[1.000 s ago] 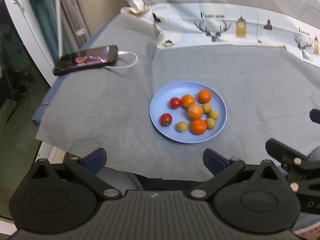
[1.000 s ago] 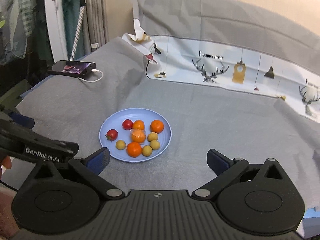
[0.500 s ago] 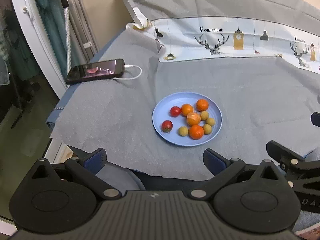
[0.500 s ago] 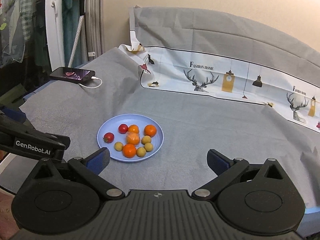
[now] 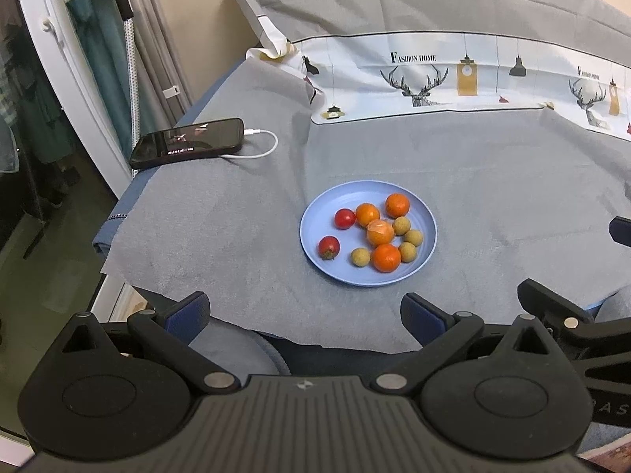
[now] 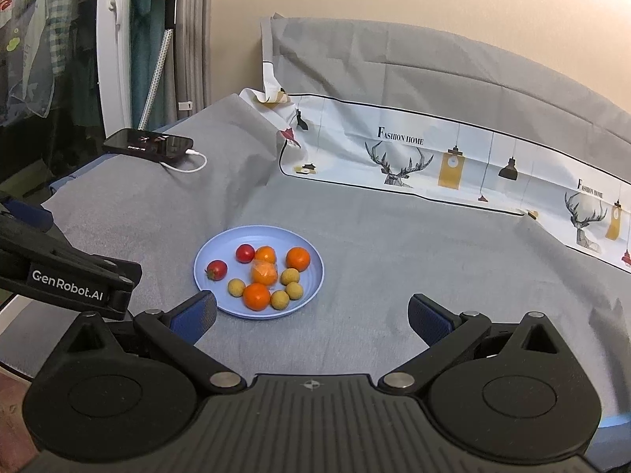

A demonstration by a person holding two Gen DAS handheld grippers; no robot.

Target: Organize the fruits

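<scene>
A light blue plate (image 5: 315, 213) (image 6: 205, 260) sits on the grey cloth and holds all the fruit. On it lie two red cherry tomatoes (image 5: 344, 218) (image 6: 245, 253), several oranges (image 5: 387, 257) (image 6: 256, 296), one of them in clear wrap (image 5: 380, 233) (image 6: 263, 274), and several small tan round fruits (image 5: 360, 256) (image 6: 236, 287). My left gripper (image 5: 303, 315) is open and empty, held back near the cloth's front edge. My right gripper (image 6: 311, 315) is open and empty, just short of the plate's near rim.
A black phone (image 5: 187, 142) (image 6: 148, 142) with a white cable lies at the table's far left corner. A printed deer-pattern sheet (image 5: 453, 79) (image 6: 453, 157) runs along the back. The left gripper's body (image 6: 67, 276) shows at the right wrist view's left edge. The table edge drops off at left.
Both grippers have pulled back and tilted up over the last second; the plate looks smaller and farther, and more of the back wall shows. The fruit has not moved.
</scene>
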